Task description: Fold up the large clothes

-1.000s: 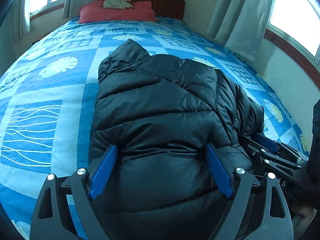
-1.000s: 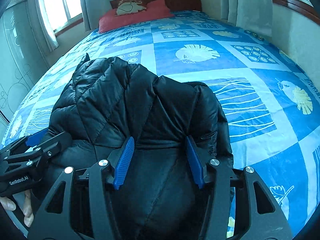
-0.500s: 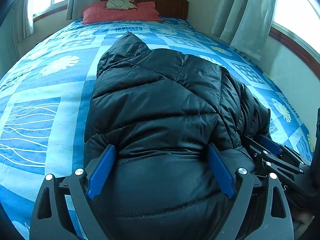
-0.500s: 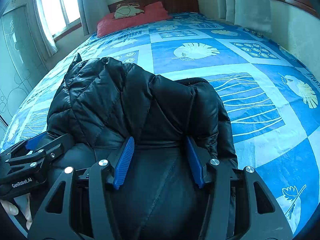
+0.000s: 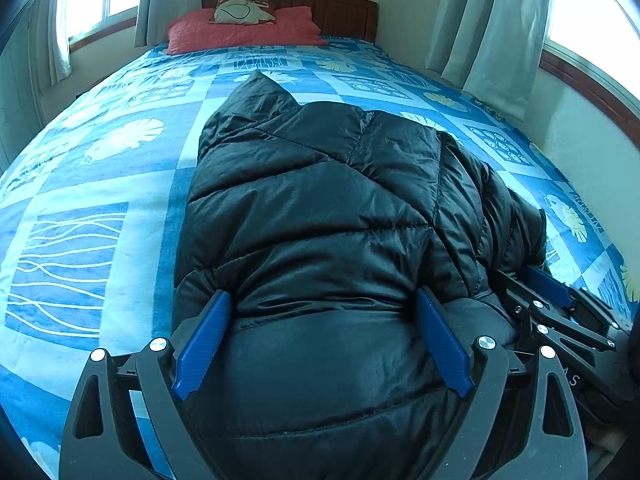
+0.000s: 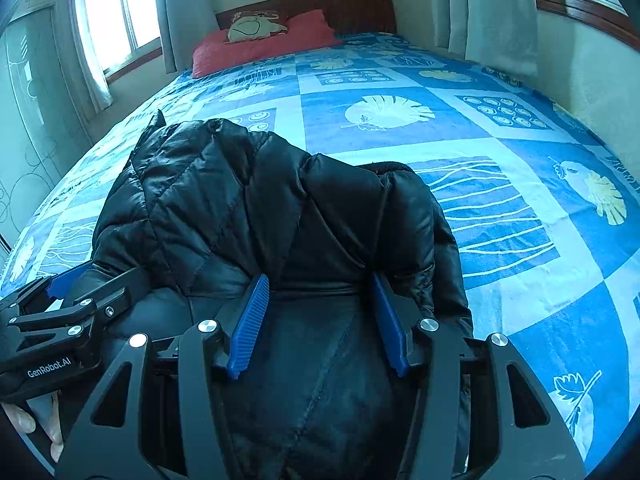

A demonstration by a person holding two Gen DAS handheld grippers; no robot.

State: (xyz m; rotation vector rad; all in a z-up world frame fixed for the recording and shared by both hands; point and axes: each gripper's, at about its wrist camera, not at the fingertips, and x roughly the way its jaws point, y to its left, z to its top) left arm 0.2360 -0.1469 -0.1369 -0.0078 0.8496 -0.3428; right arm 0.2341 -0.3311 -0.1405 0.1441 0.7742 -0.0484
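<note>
Bulging between both tongs, black puffer jacket (image 5: 320, 208), left gripper (image 5: 322, 340) and right gripper (image 6: 320, 320) each pinching it.

Daylight pours in from the windows (image 5: 596, 20) on both sides, which blow out to white glare. The blue bedspread (image 6: 500, 200) is evenly lit with a cool cast. The black puffer jacket (image 5: 320, 208) shows soft sheen. Both fisheye views are sharp, bending heavily and darkening at the corners.

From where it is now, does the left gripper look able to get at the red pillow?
Probably not: the left gripper is clamped on the black jacket, while the red pillow lies across the bed, by the headboard.
</note>
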